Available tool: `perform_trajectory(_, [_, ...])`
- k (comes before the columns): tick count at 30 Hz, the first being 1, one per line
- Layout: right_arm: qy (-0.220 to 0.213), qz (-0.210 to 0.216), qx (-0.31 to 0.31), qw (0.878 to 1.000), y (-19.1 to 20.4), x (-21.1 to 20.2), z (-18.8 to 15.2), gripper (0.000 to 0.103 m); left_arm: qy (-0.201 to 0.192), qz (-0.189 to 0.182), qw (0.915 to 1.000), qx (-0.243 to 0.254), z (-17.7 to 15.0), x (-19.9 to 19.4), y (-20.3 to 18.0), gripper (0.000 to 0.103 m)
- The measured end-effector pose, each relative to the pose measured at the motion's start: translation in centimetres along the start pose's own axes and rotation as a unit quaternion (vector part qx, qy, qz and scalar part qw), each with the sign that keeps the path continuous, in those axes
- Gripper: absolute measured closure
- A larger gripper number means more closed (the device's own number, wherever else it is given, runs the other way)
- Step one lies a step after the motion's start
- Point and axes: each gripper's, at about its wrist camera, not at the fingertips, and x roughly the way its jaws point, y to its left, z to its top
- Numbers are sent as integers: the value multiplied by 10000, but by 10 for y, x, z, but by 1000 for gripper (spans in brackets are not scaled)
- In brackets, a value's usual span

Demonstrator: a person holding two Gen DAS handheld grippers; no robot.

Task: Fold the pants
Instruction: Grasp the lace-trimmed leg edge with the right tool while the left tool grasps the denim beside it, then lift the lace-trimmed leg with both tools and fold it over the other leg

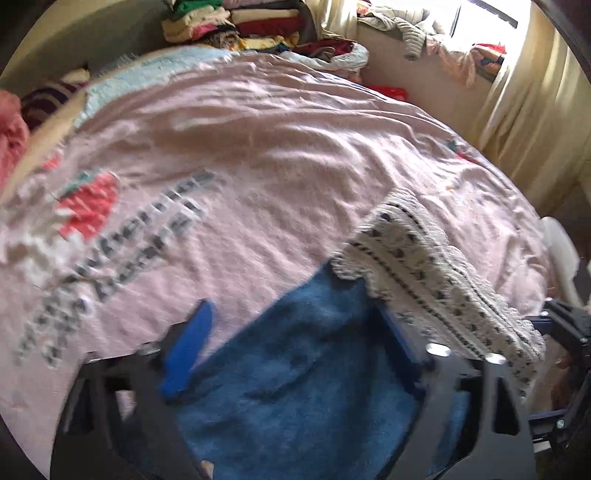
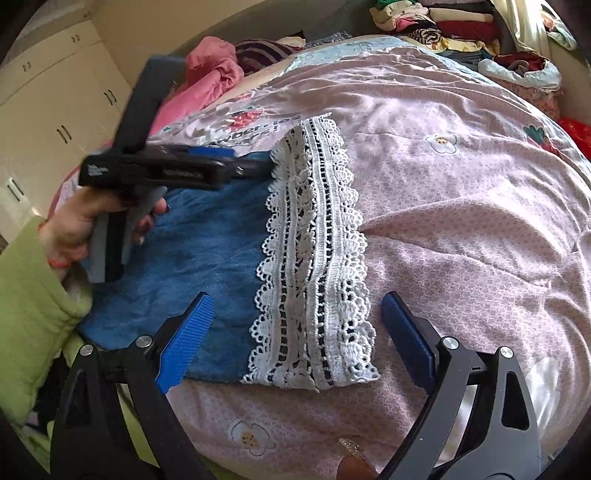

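Observation:
Blue pants (image 2: 207, 236) with a white lace hem (image 2: 314, 240) lie flat on a pink bedcover (image 2: 461, 184). My right gripper (image 2: 295, 332) is open, its blue pads either side of the near end of the lace hem and just above it. A hand in a green sleeve holds my left gripper (image 2: 240, 168) at the far side of the pants, tips down at the blue cloth beside the hem. In the left wrist view, the left gripper (image 1: 295, 343) has its jaws wide apart with the blue pants (image 1: 295, 387) between them and the lace hem (image 1: 424, 266) to the right.
Stacks of folded clothes (image 2: 443, 26) line the far edge of the bed. A pink garment (image 2: 210, 77) lies bunched at the far left. White cabinets (image 2: 55, 92) stand to the left, and a curtain (image 1: 524, 92) hangs by the window on the right.

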Motion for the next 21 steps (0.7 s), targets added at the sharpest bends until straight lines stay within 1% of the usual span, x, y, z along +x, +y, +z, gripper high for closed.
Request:
perform_trajectory(1, [-19, 21, 23, 10000, 0, 0, 0, 19, -16, -54, 10000, -41, -1, 1, 0, 29])
perform_trajectory(2, [-33, 48, 37, 10000, 0, 0, -1, 22, -30, -101, 9999, -37, -2, 2, -1, 33])
perform_trajectory(3, [-35, 89, 45, 9999, 0, 1, 0, 33, -35, -136, 9999, -31, -3, 3, -2, 39])
perform_trajectory(4, [-14, 184, 36, 9998, 0, 2, 0, 39, -29, -197, 9998, -24, -3, 3, -3, 43])
perform_trajectory(5, [-12, 215, 33, 9998, 0, 3, 0, 40, -24, -281, 9996, -44, -3, 3, -4, 51])
perform_trajectory(6, [-10, 229, 38, 9997, 0, 4, 1, 45, -11, -347, 9994, -52, -4, 4, -5, 59])
perform_trajectory(7, [-20, 254, 48, 9997, 0, 6, 1, 51, -14, -406, 9992, -48, -4, 3, -7, 63])
perform_trajectory(8, [-27, 268, 45, 9996, -1, 7, 2, 54, -12, -484, 9988, -46, -4, 3, -9, 70])
perform_trajectory(9, [-23, 273, 40, 9996, -2, 8, 2, 60, -20, -507, 9987, -46, -4, 3, -10, 75])
perform_trajectory(11, [-30, 340, 34, 9994, -2, 10, 3, 73, -59, -508, 9987, -52, -6, 3, -13, 78])
perform_trajectory(12, [-27, 392, 41, 9992, -2, 10, 4, 84, -82, -506, 9987, -66, -6, 3, -14, 79])
perform_trajectory(17, [-139, 542, -62, 9984, 6, 1, 9, 88, -223, -629, 9974, -285, -10, -4, -7, 87])
perform_trajectory(21, [-309, 659, -384, 9966, 25, -12, 16, 88, -459, -804, 9946, -460, -12, -20, -3, 91])
